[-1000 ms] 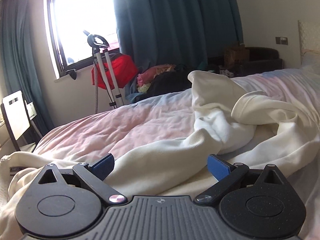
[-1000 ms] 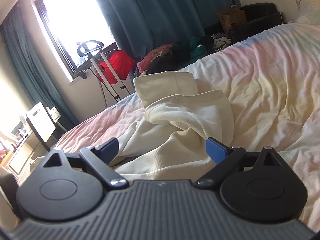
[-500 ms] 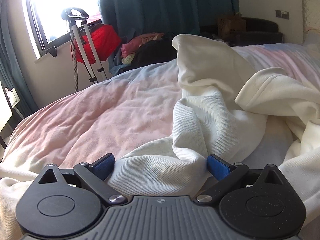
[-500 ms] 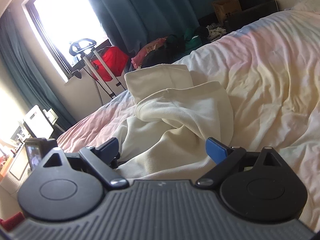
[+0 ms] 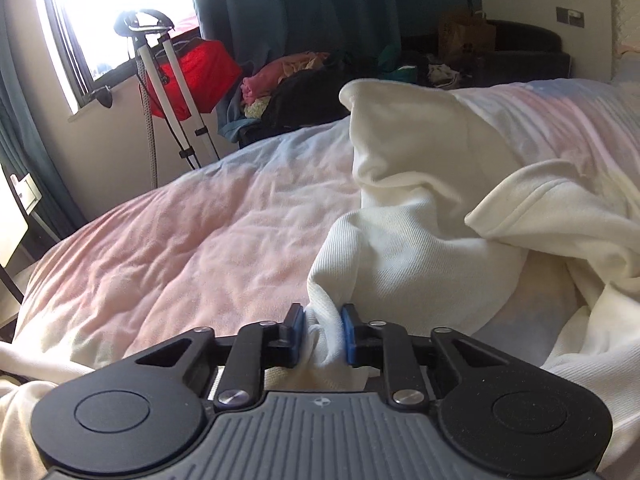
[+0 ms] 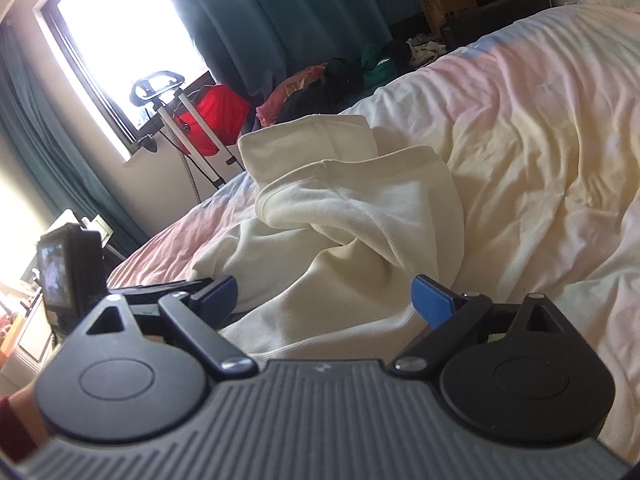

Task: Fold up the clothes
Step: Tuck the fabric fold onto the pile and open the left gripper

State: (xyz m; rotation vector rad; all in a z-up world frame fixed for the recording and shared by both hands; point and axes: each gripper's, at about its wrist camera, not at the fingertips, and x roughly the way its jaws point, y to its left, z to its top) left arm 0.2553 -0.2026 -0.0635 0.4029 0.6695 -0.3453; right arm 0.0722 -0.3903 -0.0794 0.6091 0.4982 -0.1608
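beyond the far edge of the bed, a heap of pink, black and green clothes (image 5: 304, 84) lies at upper centre of the left view, with a red fabric bag (image 5: 192, 76) hung behind a white-legged metal stand (image 5: 168, 92) to its left, under the bright window (image 5: 120, 12). dark teal curtains (image 5: 320, 4) fill the top centre, and a brown cardboard box (image 5: 466, 34) sits on dark furniture at upper right. in the right view a small black camera with a lit screen (image 6: 66, 270) stands at the left edge, partly in front of the bed.

the crumpled cream-white ribbed sweatshirt (image 5: 420, 208) lies bunched in the centre and right of the left view, running from the lower centre up and away to a raised folded peak near the top centre, its hemmed edge curling at right. the left gripper (image 5: 323, 334) has its blue-padded fingers (image 5: 297, 332) clamped together on a fold of that garment. in the right view the right gripper (image 6: 324, 296) has its fingers (image 6: 430, 300) spread wide apart, the sweatshirt (image 6: 352, 232) lying between and beyond them.

everything rests on a rumpled pale pink and cream bed cover (image 5: 180, 248), sunlit from the window.
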